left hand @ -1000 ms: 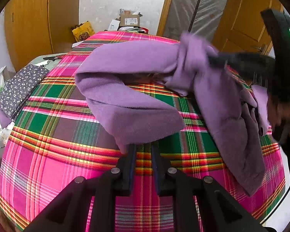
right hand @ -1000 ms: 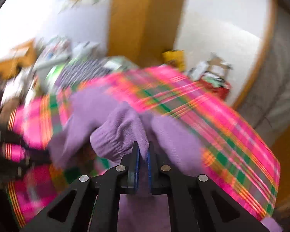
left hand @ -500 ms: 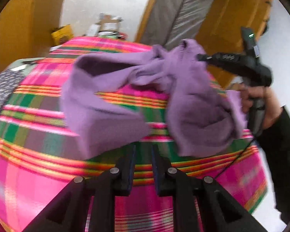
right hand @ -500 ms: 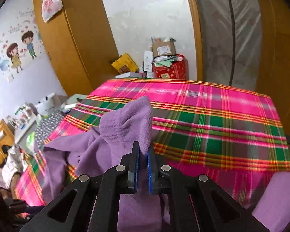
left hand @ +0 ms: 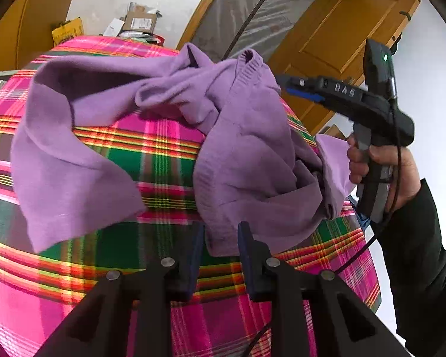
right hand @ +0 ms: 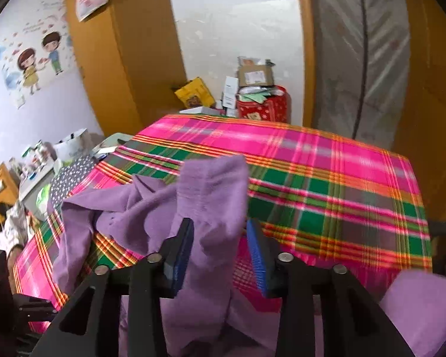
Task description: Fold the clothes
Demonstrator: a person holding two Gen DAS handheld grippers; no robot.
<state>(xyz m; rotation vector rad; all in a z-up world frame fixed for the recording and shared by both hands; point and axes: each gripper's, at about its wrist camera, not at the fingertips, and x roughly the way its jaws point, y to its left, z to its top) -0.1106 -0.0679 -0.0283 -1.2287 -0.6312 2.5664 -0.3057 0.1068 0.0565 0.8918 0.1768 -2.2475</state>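
1. Half a second ago our right gripper [right hand: 220, 250] was clamped on a fold of the purple sweater [left hand: 240, 154]; its blue-padded jaws are now opening, the fold hanging loose between them with no pad pressing it.
2. Our left gripper [left hand: 220, 255] was narrower a moment ago; its jaws are opening too, with the sweater's lower hem just at the tips, and we cannot tell whether a pad touches it.
3. From the left wrist view, the sweater lies rumpled on the pink-and-green plaid cloth [left hand: 157, 166]: one flap sags at the left, the ribbed hem is bunched in the middle, and a pale purple corner [left hand: 336, 163] sticks out on the right.
4. Which part is sleeve and which is body we cannot make out.
5. At the far right, a hand [left hand: 380, 166] in a dark sleeve grips the right gripper's handle, its tips partly hidden behind the knit.
6. From the right wrist view, motion blur smears the sweater, and the frame's lower edge cuts it off.
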